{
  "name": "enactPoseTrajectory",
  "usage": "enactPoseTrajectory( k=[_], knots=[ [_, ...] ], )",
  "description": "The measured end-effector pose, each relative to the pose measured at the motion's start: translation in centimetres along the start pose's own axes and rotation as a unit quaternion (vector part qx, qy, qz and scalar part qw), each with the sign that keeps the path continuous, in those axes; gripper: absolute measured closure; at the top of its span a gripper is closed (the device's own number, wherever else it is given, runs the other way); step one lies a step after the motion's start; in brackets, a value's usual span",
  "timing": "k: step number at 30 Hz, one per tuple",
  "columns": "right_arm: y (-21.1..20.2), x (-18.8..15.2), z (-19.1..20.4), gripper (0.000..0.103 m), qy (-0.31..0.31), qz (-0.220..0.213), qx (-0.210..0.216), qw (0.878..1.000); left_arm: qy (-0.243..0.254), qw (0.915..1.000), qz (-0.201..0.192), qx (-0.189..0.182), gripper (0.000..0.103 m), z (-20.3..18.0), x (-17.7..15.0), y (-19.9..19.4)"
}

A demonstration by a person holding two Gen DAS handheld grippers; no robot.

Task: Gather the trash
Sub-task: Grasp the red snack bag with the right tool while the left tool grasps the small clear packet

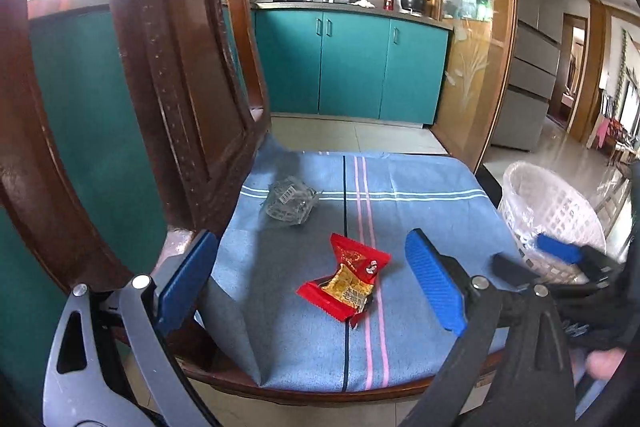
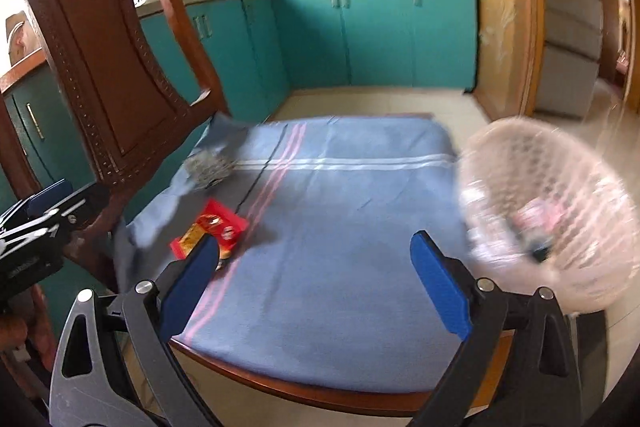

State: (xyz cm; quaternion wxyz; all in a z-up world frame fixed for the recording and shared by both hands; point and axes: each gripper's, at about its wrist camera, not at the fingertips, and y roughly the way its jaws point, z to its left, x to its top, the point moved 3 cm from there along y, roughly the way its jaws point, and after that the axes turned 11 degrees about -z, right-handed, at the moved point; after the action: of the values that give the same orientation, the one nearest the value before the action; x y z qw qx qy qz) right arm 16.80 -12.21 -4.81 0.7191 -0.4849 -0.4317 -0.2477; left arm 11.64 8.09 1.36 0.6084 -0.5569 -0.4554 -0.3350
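A red snack wrapper with a yellow inside lies on the blue cloth of the chair seat, between my left gripper's open fingers. My left gripper is open and empty above it. A crumpled clear plastic wrapper lies farther back near the chair back. My right gripper is open and empty over the seat's front; the red wrapper sits by its left finger. The clear wrapper shows blurred. A white lattice trash basket stands at the right and holds some trash.
The brown wooden chair back rises at the left. The basket stands on the tiled floor right of the chair, with my right gripper in front of it. Teal kitchen cabinets stand behind. A grey fridge is at the right.
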Motion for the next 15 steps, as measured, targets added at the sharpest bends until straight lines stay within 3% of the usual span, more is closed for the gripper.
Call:
enactPoseTrajectory(
  k=[10, 12, 14, 15],
  knots=[
    [10.7, -1.7, 4.1, 0.011, 0.038, 0.071, 0.062, 0.995, -0.006, 1.0000, 0.002, 0.001, 0.008, 0.7, -0.2, 0.1],
    [12.1, -2.2, 4.3, 0.027, 0.054, 0.093, 0.083, 0.991, -0.008, 1.0000, 0.004, 0.001, 0.008, 0.9, -0.2, 0.2],
    [13.0, -3.0, 5.0, 0.065, 0.060, 0.116, 0.122, 0.984, -0.009, 0.9999, 0.009, 0.001, 0.008, 0.9, -0.3, 0.6],
    [12.9, -3.0, 5.3, 0.077, 0.053, 0.115, 0.130, 0.983, -0.009, 0.9999, 0.010, 0.000, 0.008, 0.9, -0.4, 0.7]
  ],
)
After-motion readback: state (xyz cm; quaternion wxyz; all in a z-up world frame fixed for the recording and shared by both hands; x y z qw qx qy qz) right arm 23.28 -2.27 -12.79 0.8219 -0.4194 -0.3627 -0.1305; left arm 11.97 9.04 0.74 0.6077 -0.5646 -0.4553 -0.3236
